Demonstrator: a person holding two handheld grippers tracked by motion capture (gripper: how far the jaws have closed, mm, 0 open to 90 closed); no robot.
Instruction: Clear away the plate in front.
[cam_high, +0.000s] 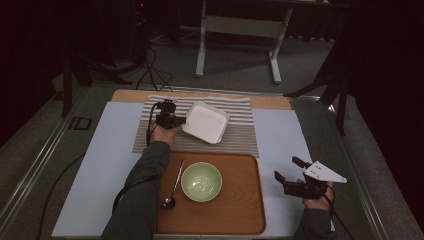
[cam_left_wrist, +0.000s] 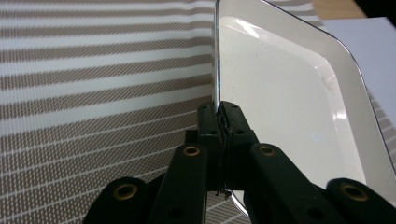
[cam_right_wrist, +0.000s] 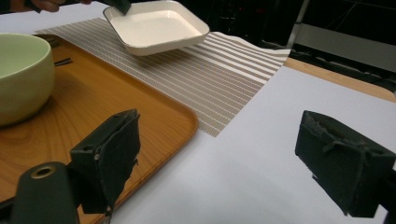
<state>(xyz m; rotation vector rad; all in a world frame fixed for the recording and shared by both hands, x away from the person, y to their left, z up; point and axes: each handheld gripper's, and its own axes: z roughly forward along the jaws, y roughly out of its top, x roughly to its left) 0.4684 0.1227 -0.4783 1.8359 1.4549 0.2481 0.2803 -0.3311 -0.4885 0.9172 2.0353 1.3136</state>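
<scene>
Left tongs (cam_high: 176, 120) pinch the white square dish (cam_high: 205, 122) — tilted above the striped mat (cam_high: 240, 135).

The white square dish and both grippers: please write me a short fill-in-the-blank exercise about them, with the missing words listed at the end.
1. The left gripper is shut on the ____ of the white square dish.
2. The dish is held above the ____ placemat.
3. The right gripper has its jaws ____ and holds nothing.
4. The green bowl stands on the wooden ____.

Missing words: rim; striped; open; tray
</scene>
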